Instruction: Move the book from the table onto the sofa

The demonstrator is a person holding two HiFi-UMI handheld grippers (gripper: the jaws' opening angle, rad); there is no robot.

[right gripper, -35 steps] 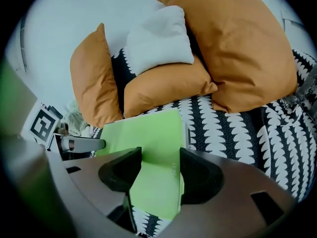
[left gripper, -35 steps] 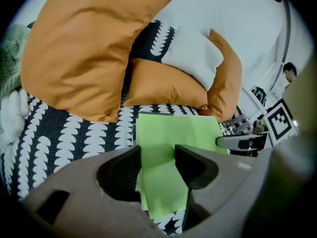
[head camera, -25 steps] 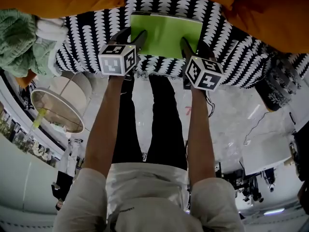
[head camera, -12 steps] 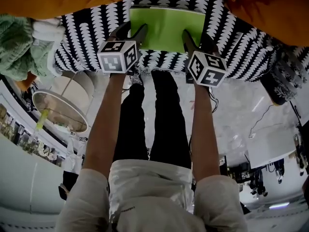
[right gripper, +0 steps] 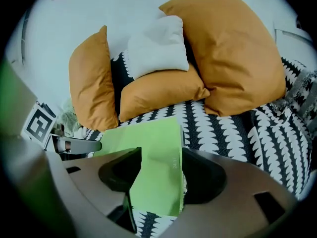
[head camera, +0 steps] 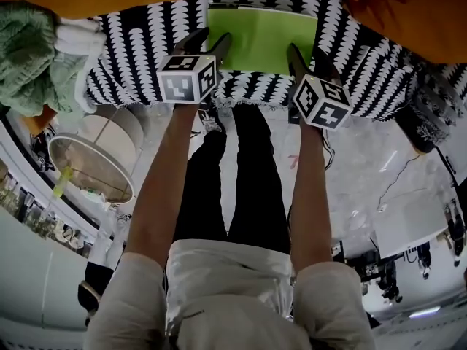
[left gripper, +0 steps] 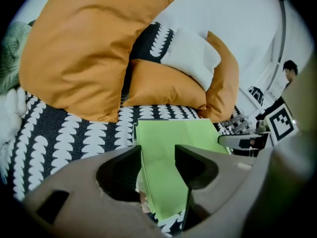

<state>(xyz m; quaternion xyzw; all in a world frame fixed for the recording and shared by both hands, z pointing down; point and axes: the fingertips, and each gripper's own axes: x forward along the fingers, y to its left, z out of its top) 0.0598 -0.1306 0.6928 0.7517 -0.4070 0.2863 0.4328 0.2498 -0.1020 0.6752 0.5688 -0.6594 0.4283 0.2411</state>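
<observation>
While the person stands facing the sofa (head camera: 139, 71), a thin green book (head camera: 263, 39) lies flat on its black-and-white patterned seat, at 12 o'clock in the head view. The left tongs (head camera: 206, 42) hang over the book's near left corner, at 11 o'clock. The right tongs (head camera: 308, 55) hang over the near right corner, at 1 o'clock. Each gripper view shows its two jaws set wide, with the green cover visible in the gap and neither jaw pressing on it. Orange pillows (left gripper: 94, 48) and a white pillow (left gripper: 190, 58) lean against the sofa back beyond the book. A green knitted throw (head camera: 25, 57) is bunched at 10 o'clock.

Compared with a second ago, very little differs. The book keeps the same spot on the seat, and both tongs stay spread above its corners. That suggests the book is already let go and resting on its own, so the move onto the sofa looks complete. What probably remains is drawing both tongs back without nudging the book toward the seat's front edge.
</observation>
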